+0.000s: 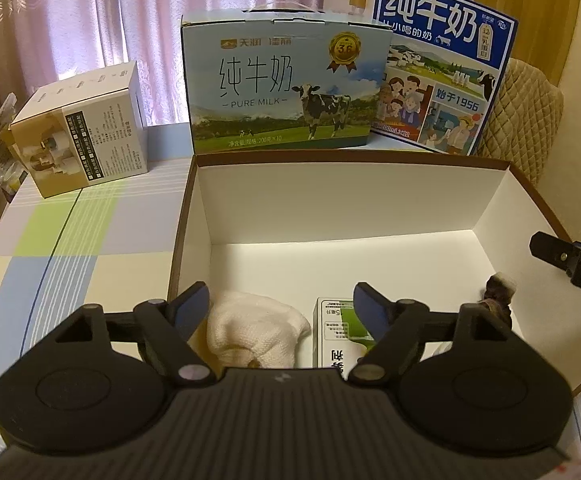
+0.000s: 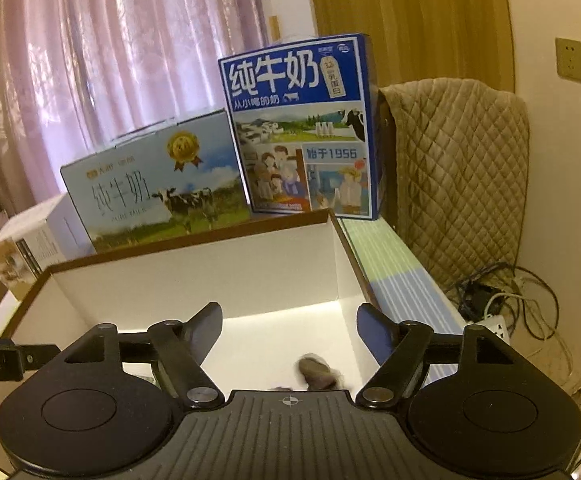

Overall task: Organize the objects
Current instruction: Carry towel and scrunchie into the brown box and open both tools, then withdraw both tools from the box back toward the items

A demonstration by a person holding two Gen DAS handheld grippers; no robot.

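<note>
Sorting step under way: white cloth bundle (image 1: 256, 330), small green-white carton (image 1: 336, 334), dark fuzzy object (image 2: 316, 372) already in brown-rimmed white box (image 1: 330, 196), near front wall. Left gripper (image 1: 282, 304), right gripper (image 2: 290, 326) both spread, empty. Next: fetch another item from desk.

The pale milk carton (image 1: 286, 84) reads "纯牛奶", "PURE MILK" and "3.6", while the blue milk carton (image 1: 442, 68) reads "纯牛奶" and "始于1956".

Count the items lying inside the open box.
3 seen: a white cloth at near left, a small carton beside it, a dark furry thing at right. The grippers hide the box's near end.
</note>
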